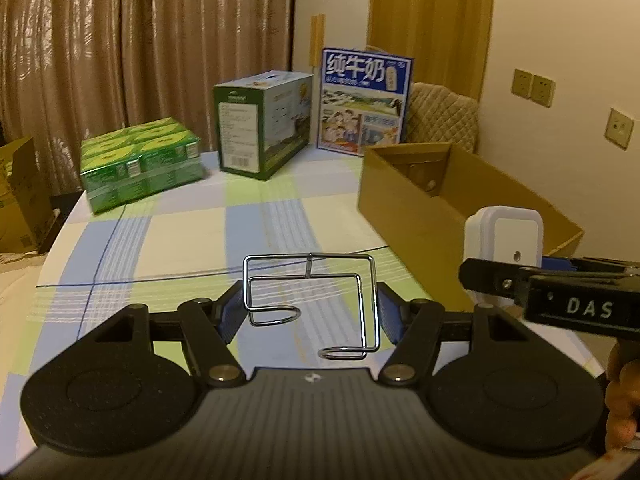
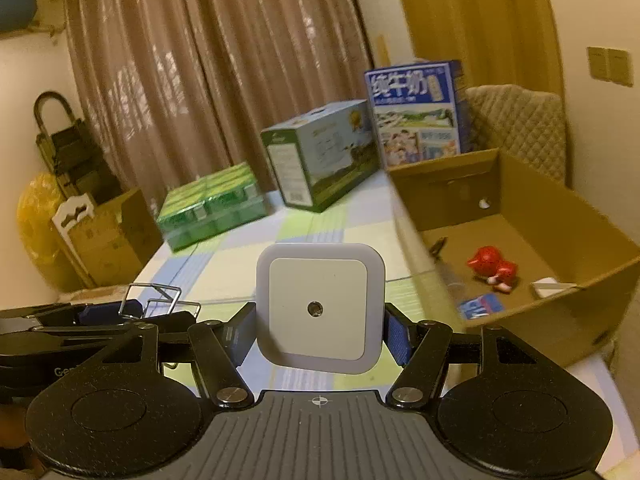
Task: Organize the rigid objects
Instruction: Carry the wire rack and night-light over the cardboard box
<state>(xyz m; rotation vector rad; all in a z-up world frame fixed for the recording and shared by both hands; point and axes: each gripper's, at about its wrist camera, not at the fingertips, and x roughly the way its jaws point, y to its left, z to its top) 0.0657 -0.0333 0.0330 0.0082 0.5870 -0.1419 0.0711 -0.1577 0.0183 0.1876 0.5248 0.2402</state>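
Note:
A bent chrome wire holder (image 1: 316, 300) hangs above the checked tablecloth, and my left gripper (image 1: 310, 314) is shut on it, blue pads pressing both sides. My right gripper (image 2: 320, 332) is shut on a square white night-light plug (image 2: 320, 306). That plug (image 1: 506, 242) also shows at the right of the left wrist view, held in front of the open cardboard box (image 1: 404, 200). In the right wrist view the box (image 2: 540, 320) lies ahead to the right, and the wire holder (image 2: 154, 300) shows at the left edge beside me.
Inside the box lie a red toy figure (image 2: 492, 268), a small blue card (image 2: 480, 306) and a white item (image 2: 550, 286). A green drink pack (image 1: 140, 164), a green-white carton (image 1: 264, 120) and a blue milk box (image 1: 366, 100) stand at the table's far side. A padded chair (image 1: 444, 114) stands behind.

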